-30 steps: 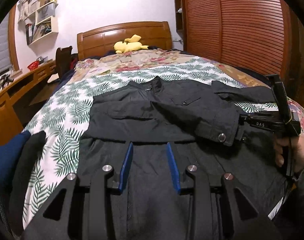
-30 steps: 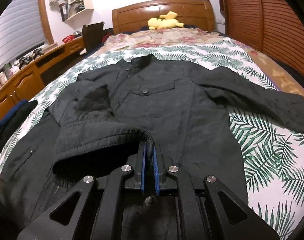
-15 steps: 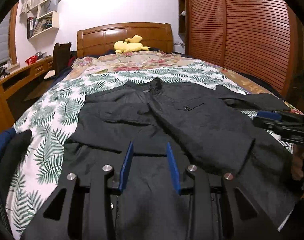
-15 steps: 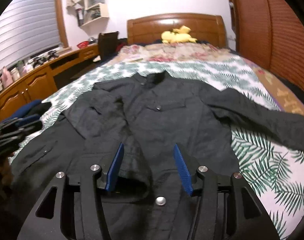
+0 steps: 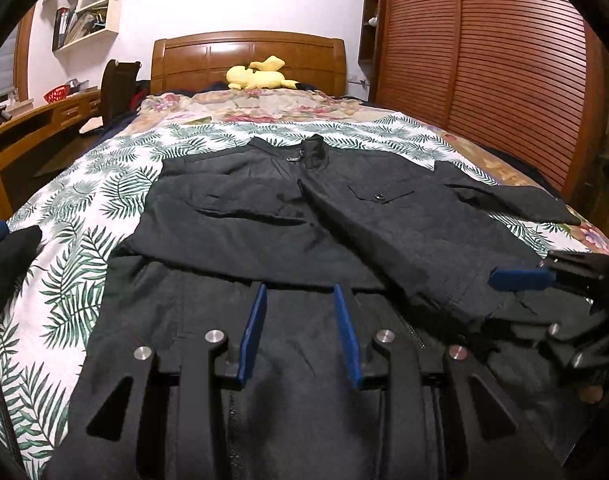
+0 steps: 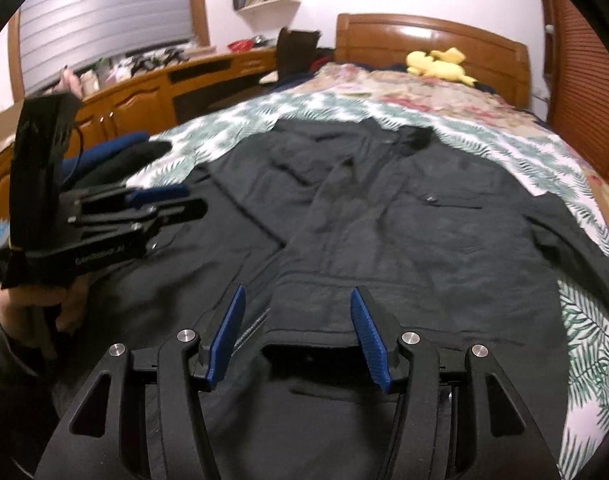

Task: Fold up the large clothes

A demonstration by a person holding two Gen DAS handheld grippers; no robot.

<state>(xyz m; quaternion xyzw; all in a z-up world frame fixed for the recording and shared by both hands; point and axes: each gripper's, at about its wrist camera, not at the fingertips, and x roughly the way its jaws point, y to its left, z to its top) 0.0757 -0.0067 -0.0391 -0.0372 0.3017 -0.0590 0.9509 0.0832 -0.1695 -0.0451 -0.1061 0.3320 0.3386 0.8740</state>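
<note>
A black jacket (image 5: pixel 384 220) lies front up on the palm-leaf bedsheet (image 5: pixel 84 208), collar toward the headboard. One sleeve (image 6: pixel 324 220) is folded diagonally across the chest, and its cuff (image 6: pixel 308 316) rests between the spread fingers of my right gripper (image 6: pixel 299 292). That gripper is open and its pads do not touch the cloth. The other sleeve (image 5: pixel 524 204) stretches out sideways over the sheet. My left gripper (image 5: pixel 300 288) hovers open over the jacket's lower part with nothing between its fingers. A hand holds it at the left of the right wrist view (image 6: pixel 184 200).
A yellow plush toy (image 5: pixel 260 76) lies by the wooden headboard (image 5: pixel 248 48). Dark blue and black clothes (image 5: pixel 8 248) are piled at the bed's left edge. A wooden desk (image 6: pixel 144 92) and a chair (image 5: pixel 118 84) stand to the left, slatted wardrobe doors (image 5: pixel 484 60) to the right.
My right gripper let go of the sleeve cuff, opened and drew back; the sleeve now lies flat across the jacket front. My left gripper sank a little toward the jacket.
</note>
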